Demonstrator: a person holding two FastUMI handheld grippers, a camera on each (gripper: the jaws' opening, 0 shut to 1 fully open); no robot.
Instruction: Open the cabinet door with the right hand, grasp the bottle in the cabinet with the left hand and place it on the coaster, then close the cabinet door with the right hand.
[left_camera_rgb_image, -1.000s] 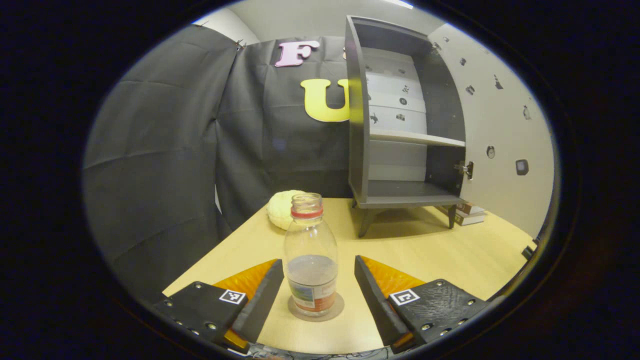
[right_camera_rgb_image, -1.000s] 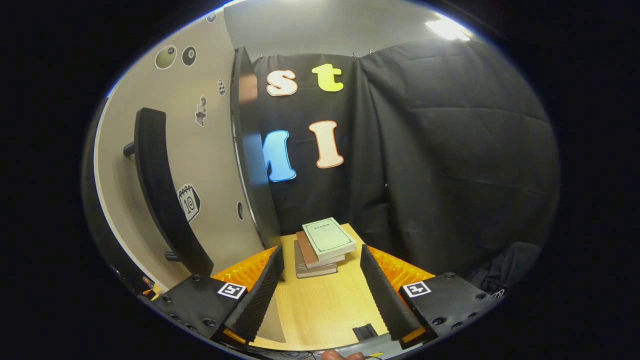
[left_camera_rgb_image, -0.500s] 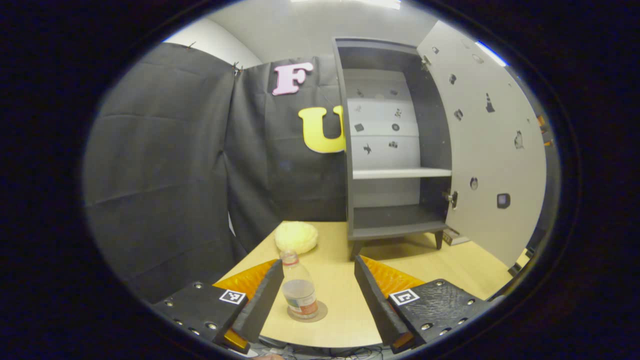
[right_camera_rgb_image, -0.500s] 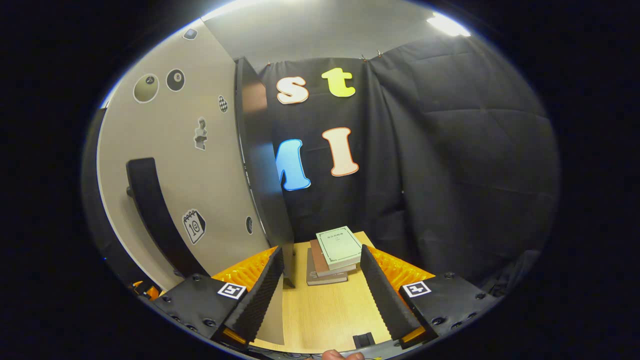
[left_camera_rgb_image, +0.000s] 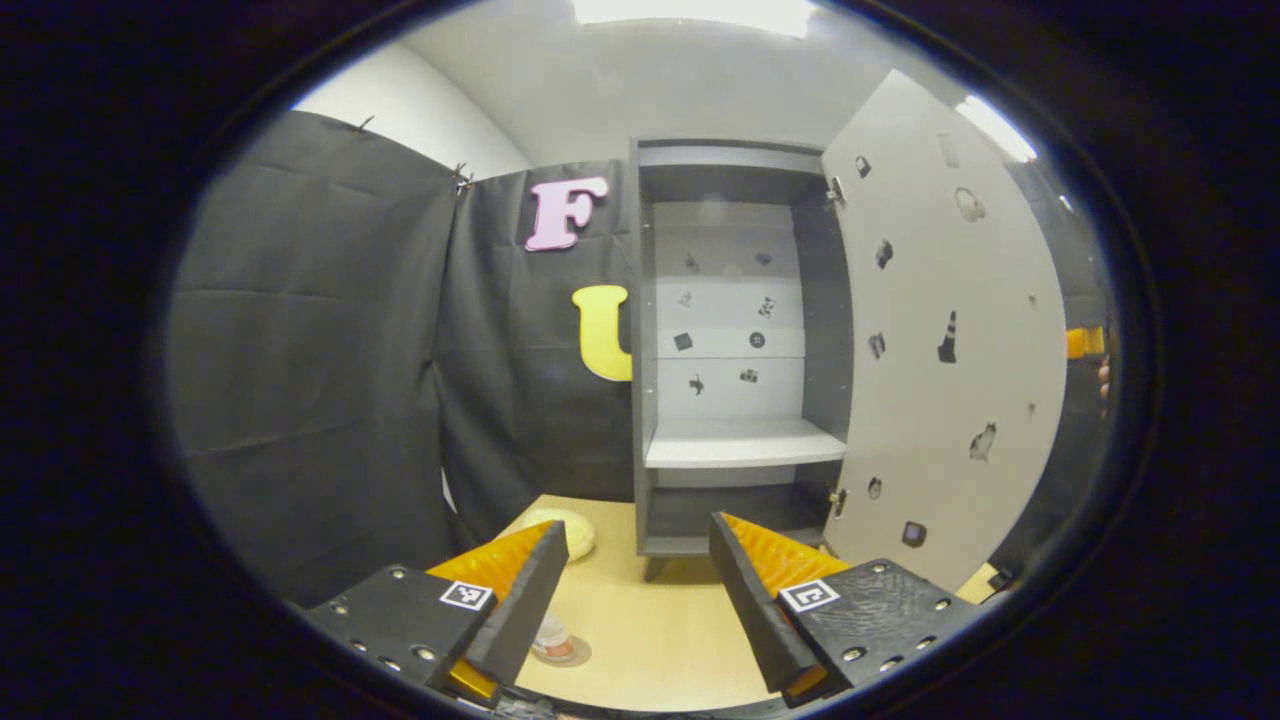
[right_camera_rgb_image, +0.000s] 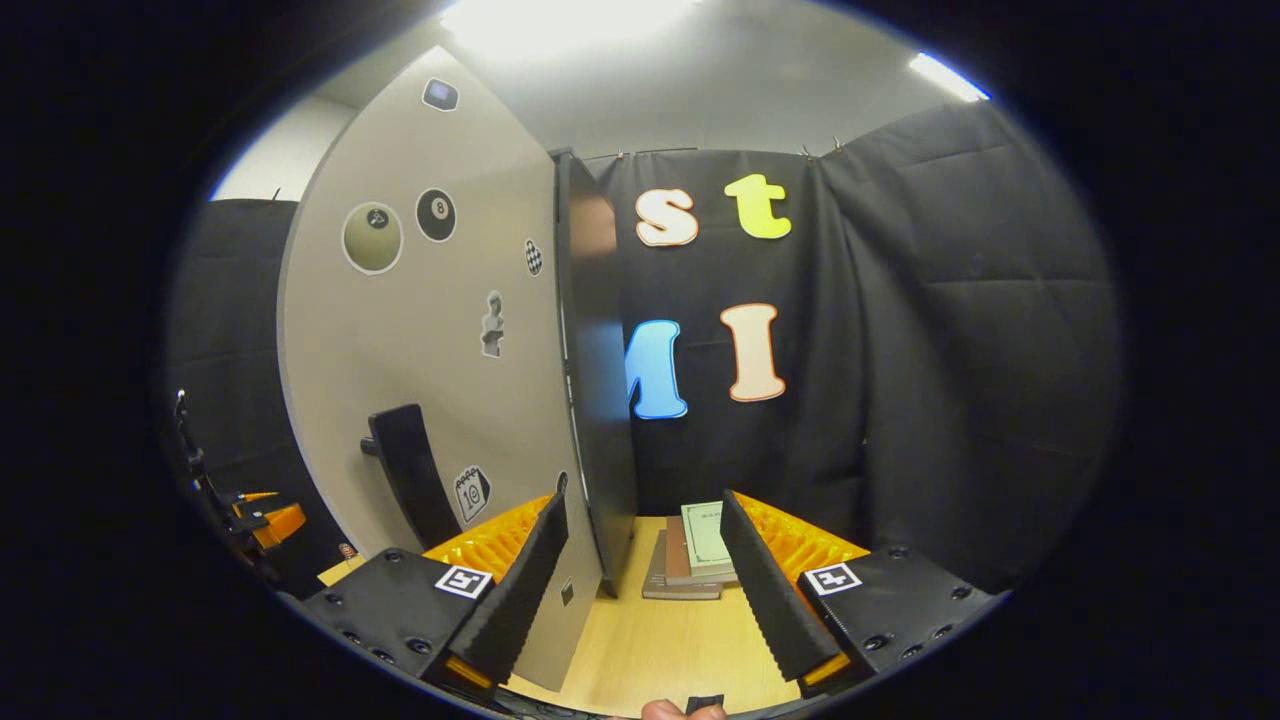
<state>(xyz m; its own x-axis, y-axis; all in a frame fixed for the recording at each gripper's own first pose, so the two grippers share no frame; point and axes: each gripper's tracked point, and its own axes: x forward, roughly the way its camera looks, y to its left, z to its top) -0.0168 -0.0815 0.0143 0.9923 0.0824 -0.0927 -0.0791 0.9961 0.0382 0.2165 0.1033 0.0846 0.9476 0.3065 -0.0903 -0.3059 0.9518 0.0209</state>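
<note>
In the left gripper view the clear bottle (left_camera_rgb_image: 551, 637) with a little water stands upright on the round coaster (left_camera_rgb_image: 574, 655), low down and partly hidden behind my left finger. My left gripper (left_camera_rgb_image: 635, 522) is open and holds nothing. Beyond it stands the grey cabinet (left_camera_rgb_image: 740, 330), its shelves bare and its pale door (left_camera_rgb_image: 940, 380) swung wide open. In the right gripper view my right gripper (right_camera_rgb_image: 642, 497) is open and empty, pointing past the door's edge (right_camera_rgb_image: 595, 400). The door's black handle (right_camera_rgb_image: 410, 485) lies to its left, apart from the fingers.
A pale yellow lump (left_camera_rgb_image: 572, 531) lies on the wooden table (left_camera_rgb_image: 660, 640) left of the cabinet. A stack of books (right_camera_rgb_image: 700, 550) sits on the table behind the door. A hand (left_camera_rgb_image: 1103, 375) shows past the door's far edge.
My left gripper has drawn back from the bottle and tilted up, so the bottle has sunk low and small. My right gripper has backed away from the door, whose handle is now farther off.
</note>
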